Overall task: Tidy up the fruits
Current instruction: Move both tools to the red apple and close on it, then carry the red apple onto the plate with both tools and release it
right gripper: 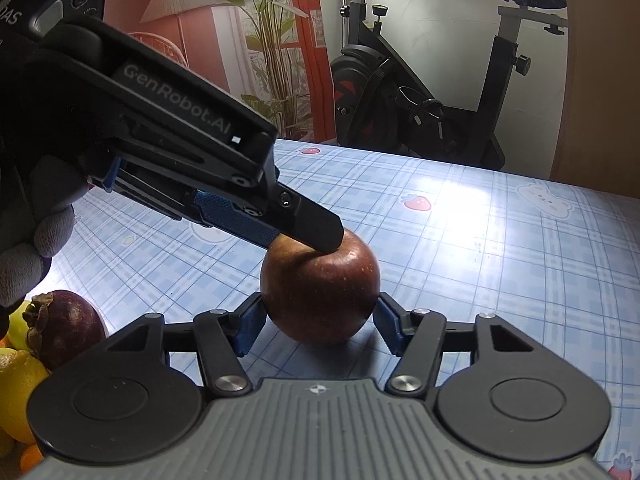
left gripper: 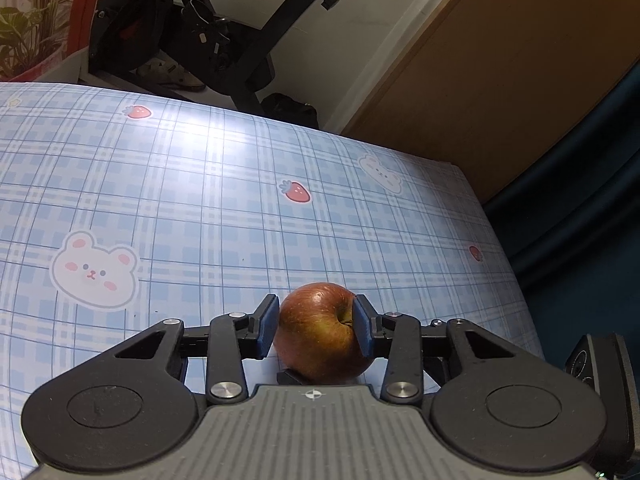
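My view opens on the tabletop (right gripper: 500, 248), covered in a blue plaid cloth printed with bears and strawberries, with an exercise bike (right gripper: 432, 92) and a tall potted plant (right gripper: 272, 40) behind its far edge. The one red apple (right gripper: 320, 296) sits on the cloth near the middle, and both tools are on it at once. From the right wrist camera I see my left gripper (right gripper: 316, 240) reaching in from the upper left, slanting down so its dark fingertip presses on the apple's top; in its own view the left gripper (left gripper: 316, 326) has its blue pads against both flanks of the apple (left gripper: 320, 332), stem hollow turned toward the right pad, so I judge it clamped on the fruit. My right gripper (right gripper: 320, 326) is spread a little wider than the apple, its pads at or just off the lower sides; I cannot tell whether they touch. The apple lies straight ahead between the right jaws, so that hand is best placed to take it once the left lets go. At the lower left edge a mangosteen (right gripper: 64, 324) rests beside lemons (right gripper: 20, 392) and a sliver of orange fruit (right gripper: 30, 458), probably where the apple belongs.
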Demonstrator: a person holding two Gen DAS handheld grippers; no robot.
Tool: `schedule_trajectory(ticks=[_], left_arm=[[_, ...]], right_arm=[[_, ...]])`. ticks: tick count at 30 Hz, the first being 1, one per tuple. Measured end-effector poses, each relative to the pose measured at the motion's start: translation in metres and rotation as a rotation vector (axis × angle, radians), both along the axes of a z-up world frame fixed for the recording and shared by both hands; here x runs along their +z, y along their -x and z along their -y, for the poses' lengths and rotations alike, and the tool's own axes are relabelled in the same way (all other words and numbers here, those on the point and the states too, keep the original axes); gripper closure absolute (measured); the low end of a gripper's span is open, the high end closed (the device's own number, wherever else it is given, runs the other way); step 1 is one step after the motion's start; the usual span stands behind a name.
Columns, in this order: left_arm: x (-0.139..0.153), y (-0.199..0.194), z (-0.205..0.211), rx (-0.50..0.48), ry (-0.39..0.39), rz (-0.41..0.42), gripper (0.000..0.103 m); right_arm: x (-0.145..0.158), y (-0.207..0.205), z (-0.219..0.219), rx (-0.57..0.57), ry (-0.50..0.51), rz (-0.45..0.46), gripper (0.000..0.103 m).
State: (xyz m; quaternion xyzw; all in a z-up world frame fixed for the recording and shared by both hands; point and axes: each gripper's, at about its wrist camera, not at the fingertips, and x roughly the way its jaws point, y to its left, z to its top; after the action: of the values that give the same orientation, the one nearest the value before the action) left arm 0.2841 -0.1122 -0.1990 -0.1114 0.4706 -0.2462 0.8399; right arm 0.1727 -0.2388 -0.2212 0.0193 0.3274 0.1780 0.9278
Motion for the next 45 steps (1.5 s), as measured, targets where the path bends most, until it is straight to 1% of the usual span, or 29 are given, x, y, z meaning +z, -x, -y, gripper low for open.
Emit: schedule_trajectory(ticks=[6,11,19,24,29,32,37,45], left_arm=[[0.017,0.025,-0.017,-0.008,0.008,0.006,0.061],[0.034,0.053,-0.036,-0.011,0.016,0.009,0.061],[0.064,0.097,-0.073,0.004,0.016,0.056,0.061],[0.076,0.122,-0.093,0.015,0.009,0.073,0.061],[0.077,0.141,-0.117,0.033,0.011,0.081,0.061],[0.072,0.149,-0.129,0.046,0.013,0.074,0.061],[0.063,0.155,-0.148,0.078,0.03,0.047,0.061],[0.052,0.152,-0.16,0.093,0.043,0.02,0.061]], right_arm=[[0.018,0.024,-0.018,0.013,0.017,0.008,0.042],[0.036,0.05,-0.041,0.041,0.036,0.023,0.042],[0.063,0.087,-0.084,0.09,0.043,0.071,0.042],[0.074,0.105,-0.11,0.126,0.033,0.081,0.042],[0.075,0.116,-0.133,0.159,0.021,0.074,0.042],[0.07,0.122,-0.147,0.184,0.039,0.065,0.042],[0.06,0.124,-0.166,0.218,0.065,0.041,0.042],[0.048,0.117,-0.18,0.242,0.092,0.005,0.042]])
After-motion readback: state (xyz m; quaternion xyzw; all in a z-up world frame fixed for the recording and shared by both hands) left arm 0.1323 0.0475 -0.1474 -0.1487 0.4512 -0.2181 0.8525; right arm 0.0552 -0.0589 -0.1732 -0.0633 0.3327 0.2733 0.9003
